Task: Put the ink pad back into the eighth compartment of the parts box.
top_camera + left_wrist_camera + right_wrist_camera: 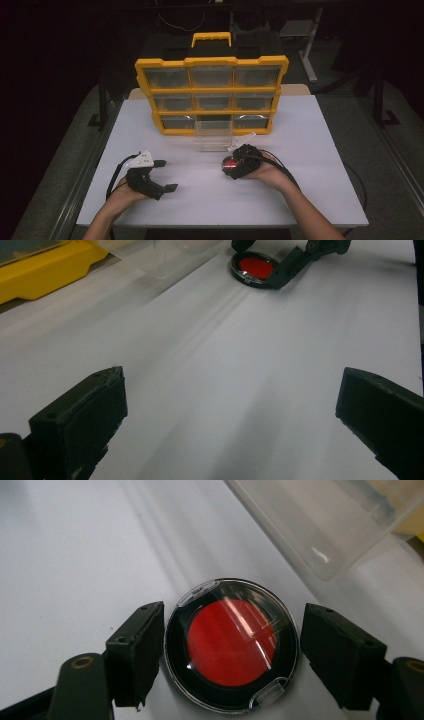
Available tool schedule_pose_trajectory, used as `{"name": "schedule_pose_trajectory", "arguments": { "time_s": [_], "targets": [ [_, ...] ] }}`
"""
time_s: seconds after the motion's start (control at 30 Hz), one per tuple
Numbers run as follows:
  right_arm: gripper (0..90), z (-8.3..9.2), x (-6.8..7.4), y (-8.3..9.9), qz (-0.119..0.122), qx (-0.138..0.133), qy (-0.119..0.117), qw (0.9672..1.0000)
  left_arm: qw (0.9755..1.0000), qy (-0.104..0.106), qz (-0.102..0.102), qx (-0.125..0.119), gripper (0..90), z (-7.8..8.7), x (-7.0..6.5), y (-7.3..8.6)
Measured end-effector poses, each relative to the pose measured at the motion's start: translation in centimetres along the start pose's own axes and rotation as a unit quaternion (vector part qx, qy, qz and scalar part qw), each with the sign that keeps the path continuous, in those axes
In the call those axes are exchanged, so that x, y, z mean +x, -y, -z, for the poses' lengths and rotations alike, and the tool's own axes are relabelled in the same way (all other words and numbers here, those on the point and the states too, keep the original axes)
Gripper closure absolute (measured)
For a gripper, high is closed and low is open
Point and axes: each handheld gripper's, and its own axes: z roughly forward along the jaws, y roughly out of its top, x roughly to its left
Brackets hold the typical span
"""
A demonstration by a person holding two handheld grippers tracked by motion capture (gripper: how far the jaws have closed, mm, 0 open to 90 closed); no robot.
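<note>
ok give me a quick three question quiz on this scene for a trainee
1. True or false: the left gripper has something between its jaws.
2. What sits between the jaws of the right gripper? A) a yellow block B) a round case with a red centre C) a screwdriver
3. In the yellow organizer, which row and column does the pulled-out clear drawer stand at?

Key: 1 false; 2 B; 3 bottom row, middle column.
</note>
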Motion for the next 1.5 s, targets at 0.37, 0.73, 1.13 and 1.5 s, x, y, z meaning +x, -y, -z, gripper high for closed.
{"name": "schedule_pose_trajectory", "arguments": {
  "time_s": [0.37, 0.73, 1.13, 1.5],
  "targets": [
    [28.0, 0.0, 0.1, 0.0, 0.000, 0.004, -0.002, 1.0000, 1.0000, 0.000, 0.000, -0.001, 0.0, 0.0, 0.0, 0.0],
    [28.7, 0.3, -0.1, 0.1, -0.007, 0.010, -0.004, 0.9999, 1.0000, 0.000, 0.000, -0.001, 0.0, 0.0, 0.0, 0.0],
    [28.7, 1.9, -1.1, 0.4, -0.025, 0.009, -0.005, 0.9996, 1.0000, -0.001, -0.002, -0.003, 0.0, 0.0, 0.0, 0.0],
    [28.7, 3.1, -1.7, 0.3, -0.028, 0.015, -0.004, 0.9995, 1.0000, -0.001, -0.001, -0.003, 0.0, 0.0, 0.0, 0.0]
  ]
}}
